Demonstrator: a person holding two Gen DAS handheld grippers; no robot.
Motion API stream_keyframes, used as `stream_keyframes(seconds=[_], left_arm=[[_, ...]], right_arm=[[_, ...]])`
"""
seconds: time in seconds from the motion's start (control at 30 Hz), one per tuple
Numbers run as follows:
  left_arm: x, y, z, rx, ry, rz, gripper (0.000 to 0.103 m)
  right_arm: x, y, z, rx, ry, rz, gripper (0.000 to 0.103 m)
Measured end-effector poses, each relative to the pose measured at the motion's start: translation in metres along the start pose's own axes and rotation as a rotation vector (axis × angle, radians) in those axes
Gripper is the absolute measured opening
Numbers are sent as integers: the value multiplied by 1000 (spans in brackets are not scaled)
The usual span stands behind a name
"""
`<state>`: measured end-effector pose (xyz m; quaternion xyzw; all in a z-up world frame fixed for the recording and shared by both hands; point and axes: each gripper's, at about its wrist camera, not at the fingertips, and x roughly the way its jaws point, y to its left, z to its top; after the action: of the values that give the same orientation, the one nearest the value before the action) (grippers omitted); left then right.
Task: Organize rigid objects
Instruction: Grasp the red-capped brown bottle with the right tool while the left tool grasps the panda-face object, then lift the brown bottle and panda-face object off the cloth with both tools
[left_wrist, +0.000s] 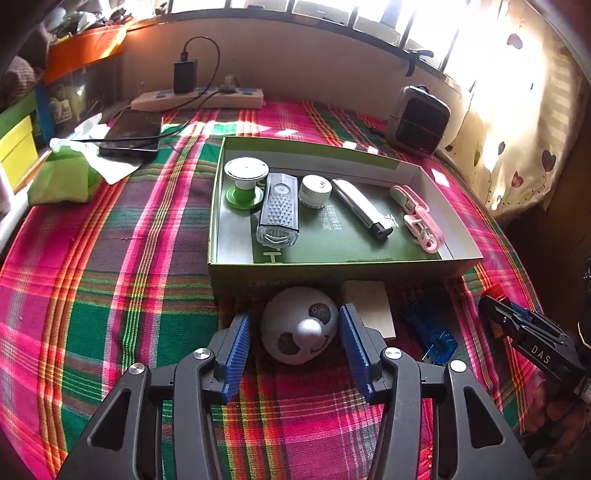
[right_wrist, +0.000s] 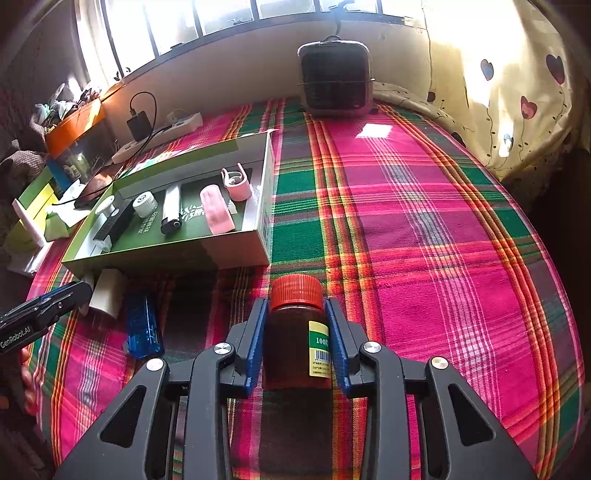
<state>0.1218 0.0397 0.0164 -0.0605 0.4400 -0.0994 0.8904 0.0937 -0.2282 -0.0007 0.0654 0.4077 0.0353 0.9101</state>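
Left gripper (left_wrist: 293, 330), jaws wide, straddles the panda ball (left_wrist: 300, 325) just near of the green box (left_wrist: 332, 267). Right gripper (right_wrist: 296, 343) clamps the red-capped brown bottle (right_wrist: 295, 332), right of the box.

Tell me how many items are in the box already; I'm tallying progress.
5, in a row inside the box: green-based stand at left, then grater-faced light, white cap, silver lighter, pink clip at right. Nothing seems hidden.
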Motion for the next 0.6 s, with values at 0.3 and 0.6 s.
stream_keyframes(seconds=[0.3,0.6], left_arm=[[2,4,-1,-3,1,35,48],[0,4,-4,0,-9,58,43]], right_arm=[[0,-1,0,8,-1,9,33],[0,-1,0,8,-1,11,33]])
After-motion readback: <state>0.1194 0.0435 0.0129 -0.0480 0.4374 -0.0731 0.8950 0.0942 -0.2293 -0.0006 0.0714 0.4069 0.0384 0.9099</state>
